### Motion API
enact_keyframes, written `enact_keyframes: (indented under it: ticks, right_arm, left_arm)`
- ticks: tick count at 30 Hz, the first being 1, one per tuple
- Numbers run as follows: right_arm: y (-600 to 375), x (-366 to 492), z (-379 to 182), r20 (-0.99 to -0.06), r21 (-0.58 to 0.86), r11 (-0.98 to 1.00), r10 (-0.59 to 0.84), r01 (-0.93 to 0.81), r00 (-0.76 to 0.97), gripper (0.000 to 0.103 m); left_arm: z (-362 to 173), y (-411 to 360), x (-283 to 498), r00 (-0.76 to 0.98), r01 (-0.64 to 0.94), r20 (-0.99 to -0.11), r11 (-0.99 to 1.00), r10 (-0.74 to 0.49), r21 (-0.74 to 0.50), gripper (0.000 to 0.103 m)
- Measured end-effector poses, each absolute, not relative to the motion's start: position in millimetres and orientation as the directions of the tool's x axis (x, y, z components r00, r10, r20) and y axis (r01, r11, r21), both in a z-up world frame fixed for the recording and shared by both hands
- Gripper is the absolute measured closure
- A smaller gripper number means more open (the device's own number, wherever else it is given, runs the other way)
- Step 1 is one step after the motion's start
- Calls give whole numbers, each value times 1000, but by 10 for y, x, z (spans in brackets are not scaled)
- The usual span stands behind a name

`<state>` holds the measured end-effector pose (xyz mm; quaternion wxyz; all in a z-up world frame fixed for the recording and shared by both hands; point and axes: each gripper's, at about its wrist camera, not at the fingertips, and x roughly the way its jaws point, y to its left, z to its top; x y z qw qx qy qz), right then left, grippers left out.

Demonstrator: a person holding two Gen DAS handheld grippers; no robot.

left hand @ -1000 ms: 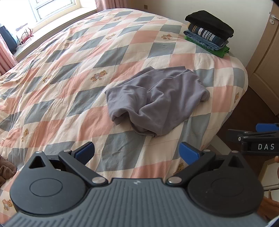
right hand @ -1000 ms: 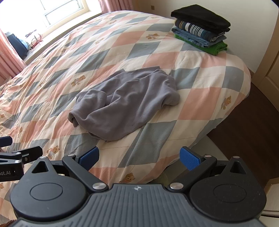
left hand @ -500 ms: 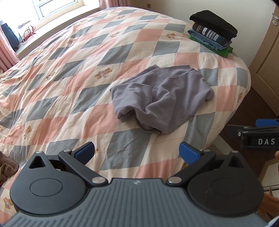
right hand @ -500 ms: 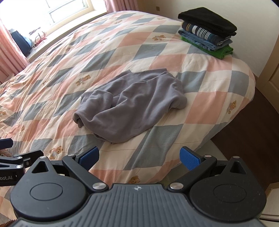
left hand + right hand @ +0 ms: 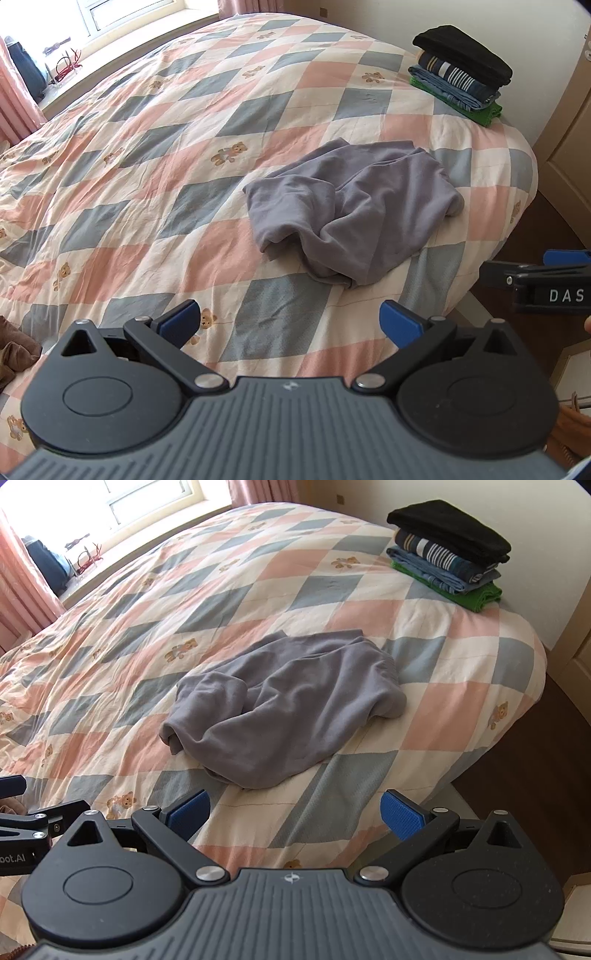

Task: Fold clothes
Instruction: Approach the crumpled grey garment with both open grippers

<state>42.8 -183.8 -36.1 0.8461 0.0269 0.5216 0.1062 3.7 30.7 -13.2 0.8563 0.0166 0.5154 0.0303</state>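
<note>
Checked pink-and-grey quilt covers the bed (image 5: 155,155); from my left tool (image 5: 290,321), fingers apart and empty, the crumpled grey fleece garment (image 5: 354,214) now sits nearer than a second ago, near the bed's right edge. From my right tool (image 5: 295,812), likewise apart, the folded clothes stack (image 5: 448,550) fills the far corner; I judge a grasp is coming.

Left tongs (image 5: 290,321): black arms, blue fingers (image 5: 400,322), silver screws, ribbed grey body. Right tongs (image 5: 295,812) match, with white "DAS" lettering on the side.
</note>
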Motion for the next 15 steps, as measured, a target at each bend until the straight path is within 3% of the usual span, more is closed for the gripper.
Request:
enact_keyframes:
  ticks: [15]
  right_arm:
    - [-1681,507,-333,-872,143,971,216,-194,439,2]
  left_arm:
    - [-102,422,36,477,-85,-875,995,86,51,1]
